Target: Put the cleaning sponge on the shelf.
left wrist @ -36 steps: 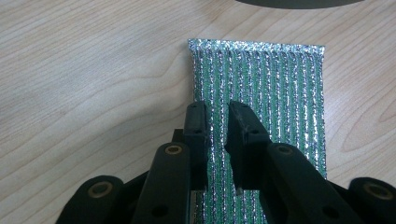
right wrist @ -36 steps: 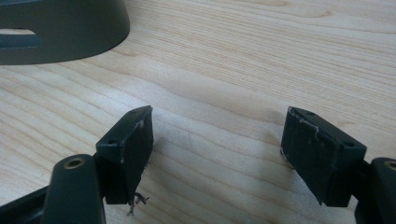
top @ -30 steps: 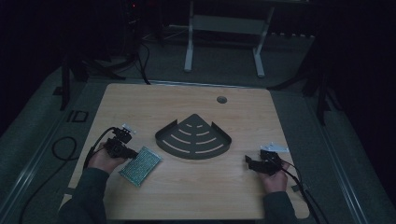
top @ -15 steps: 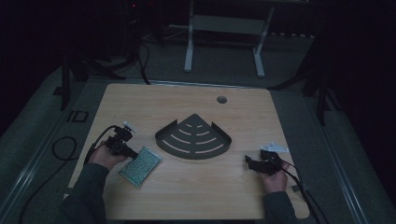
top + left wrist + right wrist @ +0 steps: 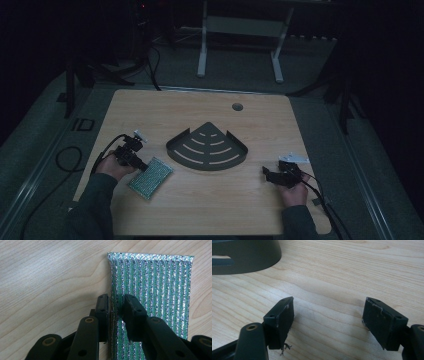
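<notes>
Straddling the near left edge of a green and silver scouring pad (image 5: 152,302), the left claw (image 5: 117,307) has its 2 black jaws set close on either side of that edge; they have just been opening, and whether the pads still press the fabric is hard to make out. The pad's near end is cut off behind the jaws in the left gripper view. It is a flat rectangle of glittery woven stripes, lying on the pale wood-grain surface (image 5: 310,130) at its near left, left of a dark fan-shaped slotted tray (image 5: 207,148) of smooth material. The right claw (image 5: 328,317) hovers low over bare wood near the tray's curved rim, released, jaws wide apart with nothing between them.
</notes>
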Action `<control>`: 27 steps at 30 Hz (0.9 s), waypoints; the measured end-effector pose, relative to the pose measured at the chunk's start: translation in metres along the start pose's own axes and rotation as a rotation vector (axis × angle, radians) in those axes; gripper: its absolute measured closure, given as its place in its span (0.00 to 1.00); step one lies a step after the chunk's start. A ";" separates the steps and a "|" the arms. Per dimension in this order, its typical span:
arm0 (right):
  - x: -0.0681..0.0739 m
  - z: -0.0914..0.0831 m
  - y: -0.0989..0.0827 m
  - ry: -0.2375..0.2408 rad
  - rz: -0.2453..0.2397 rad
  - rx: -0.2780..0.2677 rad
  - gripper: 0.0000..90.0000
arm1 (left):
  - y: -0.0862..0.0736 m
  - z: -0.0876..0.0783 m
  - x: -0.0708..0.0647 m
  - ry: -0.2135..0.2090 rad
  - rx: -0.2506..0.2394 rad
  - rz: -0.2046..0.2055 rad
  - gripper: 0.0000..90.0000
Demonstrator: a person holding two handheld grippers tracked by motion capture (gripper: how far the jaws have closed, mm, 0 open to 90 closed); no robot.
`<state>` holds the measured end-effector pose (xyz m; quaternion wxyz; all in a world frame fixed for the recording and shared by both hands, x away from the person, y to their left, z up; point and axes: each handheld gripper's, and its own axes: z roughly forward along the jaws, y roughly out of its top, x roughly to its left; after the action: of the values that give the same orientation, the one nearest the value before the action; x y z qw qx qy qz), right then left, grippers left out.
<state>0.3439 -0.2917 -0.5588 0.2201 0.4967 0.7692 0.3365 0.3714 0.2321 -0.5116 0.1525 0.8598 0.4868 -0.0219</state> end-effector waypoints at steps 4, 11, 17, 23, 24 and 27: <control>0.000 0.000 0.000 0.000 0.000 0.000 0.27 | 0.003 0.001 0.001 -0.007 0.023 -0.009 0.82; 0.000 0.000 0.000 0.000 0.000 0.000 0.27 | 0.007 0.003 0.007 -0.048 0.059 -0.037 0.79; 0.000 0.000 0.000 0.000 0.000 0.000 0.27 | 0.009 0.004 0.010 -0.085 0.070 -0.025 0.85; 0.000 0.000 0.000 0.000 0.000 0.000 0.27 | 0.010 0.005 0.010 -0.105 0.078 -0.027 0.93; 0.000 0.000 0.000 0.000 0.000 0.000 0.27 | 0.010 0.005 0.011 -0.108 0.080 -0.028 0.94; 0.000 0.000 0.000 0.000 0.000 0.000 0.27 | 0.011 0.004 0.009 -0.095 0.088 -0.019 0.98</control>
<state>0.3439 -0.2917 -0.5588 0.2202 0.4965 0.7693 0.3364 0.3859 0.2326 -0.5145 0.1373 0.8590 0.4857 -0.0857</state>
